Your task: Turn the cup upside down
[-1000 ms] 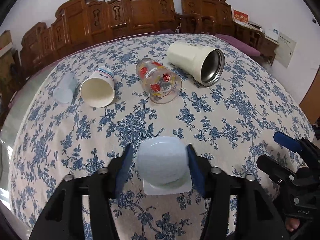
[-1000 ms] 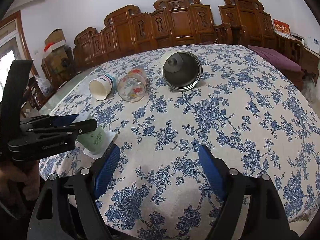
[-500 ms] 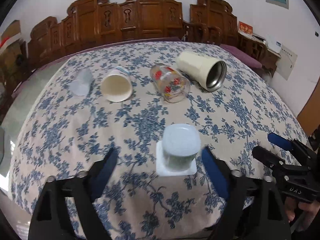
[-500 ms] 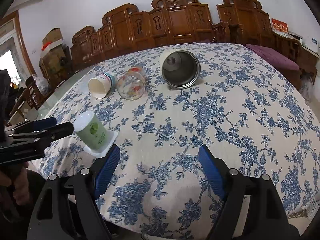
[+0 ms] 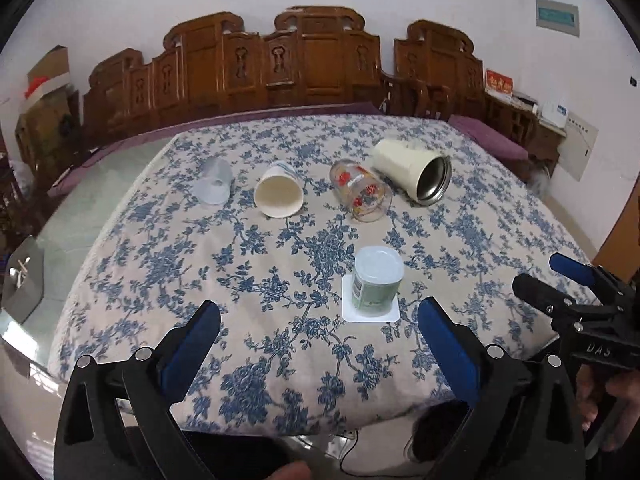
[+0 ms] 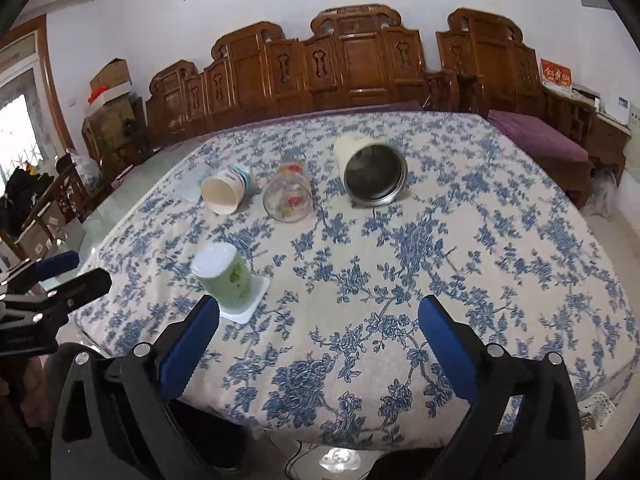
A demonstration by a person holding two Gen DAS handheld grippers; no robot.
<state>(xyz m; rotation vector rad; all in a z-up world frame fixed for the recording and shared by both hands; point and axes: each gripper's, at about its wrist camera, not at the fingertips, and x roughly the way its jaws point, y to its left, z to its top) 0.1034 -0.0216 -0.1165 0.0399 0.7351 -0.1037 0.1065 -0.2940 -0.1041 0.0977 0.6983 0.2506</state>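
A green-labelled plastic cup stands upside down on its square white rim on the flowered tablecloth, near the front edge. It also shows in the right wrist view. My left gripper is open and empty, pulled back from the cup toward the table edge. My right gripper is open and empty over the front of the table, to the right of the cup. The right gripper also shows at the right edge of the left wrist view.
Further back several cups lie on their sides in a row: a clear plastic cup, a paper cup, a glass with red prints and a cream steel-lined tumbler. Carved wooden chairs stand behind the table.
My left gripper has opened, let go of the green cup and drawn back toward the table edge. The cup stays upside down on the cloth. The right gripper has drawn back slightly.
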